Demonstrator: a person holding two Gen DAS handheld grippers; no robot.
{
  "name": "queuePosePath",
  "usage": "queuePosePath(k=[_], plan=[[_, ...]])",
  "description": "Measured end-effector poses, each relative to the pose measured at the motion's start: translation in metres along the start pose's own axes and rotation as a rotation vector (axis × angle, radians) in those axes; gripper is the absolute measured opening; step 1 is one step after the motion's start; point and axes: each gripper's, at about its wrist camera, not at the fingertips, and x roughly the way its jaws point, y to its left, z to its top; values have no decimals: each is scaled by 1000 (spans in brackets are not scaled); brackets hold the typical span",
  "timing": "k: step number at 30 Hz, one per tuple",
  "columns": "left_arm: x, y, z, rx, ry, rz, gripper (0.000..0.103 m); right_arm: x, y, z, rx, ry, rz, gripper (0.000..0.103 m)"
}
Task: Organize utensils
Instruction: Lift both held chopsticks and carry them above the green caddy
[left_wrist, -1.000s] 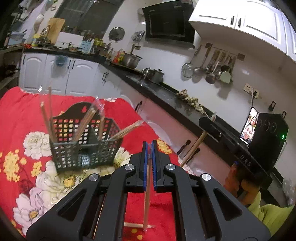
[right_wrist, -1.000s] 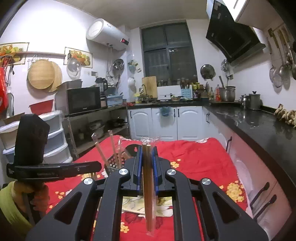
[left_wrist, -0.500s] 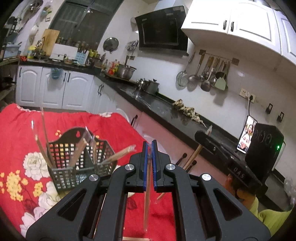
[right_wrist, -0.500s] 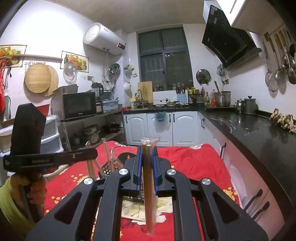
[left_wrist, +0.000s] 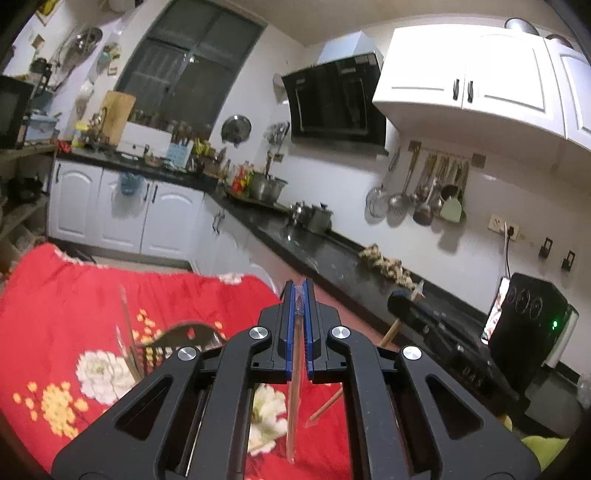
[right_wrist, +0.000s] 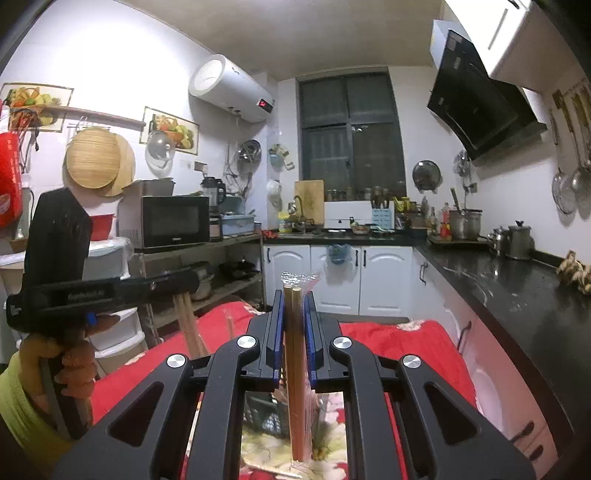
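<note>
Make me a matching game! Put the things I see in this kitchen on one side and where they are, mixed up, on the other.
Things:
1. chopsticks
2. basket
3. microwave
4. ladles

Places:
A. hanging on the wall
B. on the metal shelf
C. clamped upright in the right claw
D. standing on the red flowered cloth

Pairs: 1-C, 2-D, 3-B, 4-A
</note>
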Motion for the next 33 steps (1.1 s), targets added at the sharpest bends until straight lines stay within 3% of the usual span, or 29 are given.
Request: queuePosePath(k=[12, 19, 25, 33], plan=[[-18, 0, 71, 50, -168, 52, 2, 24, 1, 32, -3, -45, 16, 10], [-16, 5, 104, 85, -237, 162, 2, 43, -15, 46, 44, -85, 29, 10], [-2, 18, 108, 86, -245, 218, 2, 62, -31, 49, 93, -108, 19, 10], [25, 43, 85, 55, -196, 255, 2, 83, -42, 25, 122, -108, 5, 10]])
